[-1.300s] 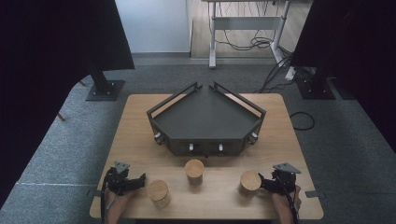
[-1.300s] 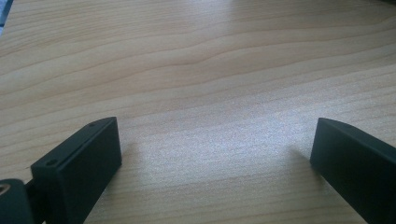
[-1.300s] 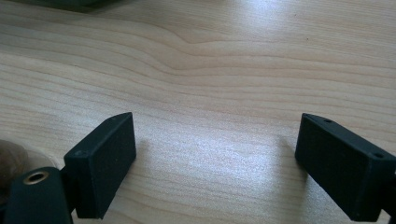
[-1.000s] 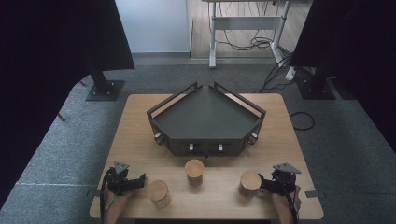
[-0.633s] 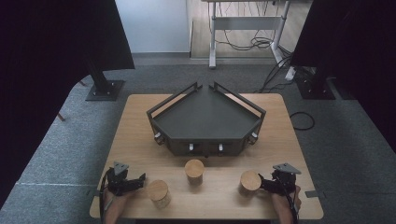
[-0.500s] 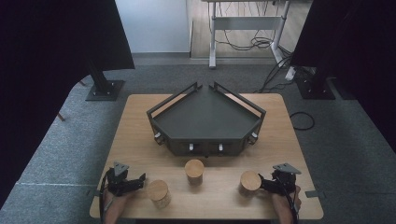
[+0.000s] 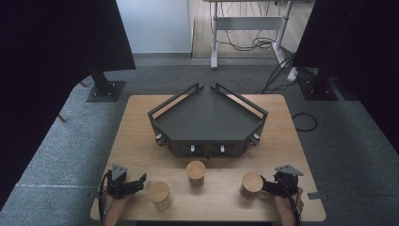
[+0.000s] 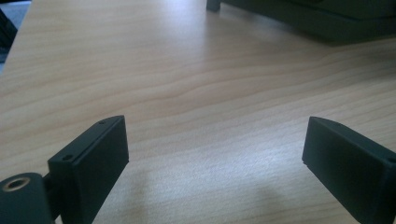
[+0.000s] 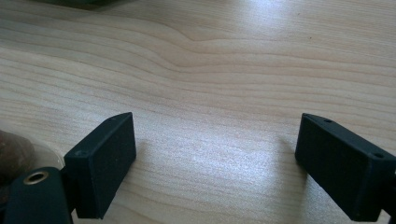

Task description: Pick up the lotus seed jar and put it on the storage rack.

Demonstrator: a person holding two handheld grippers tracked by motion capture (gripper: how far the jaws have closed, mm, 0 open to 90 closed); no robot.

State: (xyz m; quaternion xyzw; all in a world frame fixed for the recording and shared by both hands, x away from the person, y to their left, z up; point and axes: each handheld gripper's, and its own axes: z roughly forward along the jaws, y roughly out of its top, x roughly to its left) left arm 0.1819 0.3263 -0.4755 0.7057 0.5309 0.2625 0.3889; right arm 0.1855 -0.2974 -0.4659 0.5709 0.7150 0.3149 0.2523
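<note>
Both grippers rested by the wooden cylinders.
Your left gripper (image 7: 141, 179), jaws just narrowed yet apart and empty, faced the left cylinder (image 7: 159, 195); your right gripper (image 7: 264, 185) gaped beside the right cylinder (image 7: 252, 184).

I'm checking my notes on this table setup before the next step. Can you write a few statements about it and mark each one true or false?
1. Three wooden jars stand on the table. True.
2. The left gripper holds the nearest jar. False: its jaws are open, nothing between them.
3. The dark tray is empty. True.
4. The right gripper is shut. False: its jaws stand apart over bare wood.
5. One jar sits inside the tray. False: it stands in front of it.
</note>
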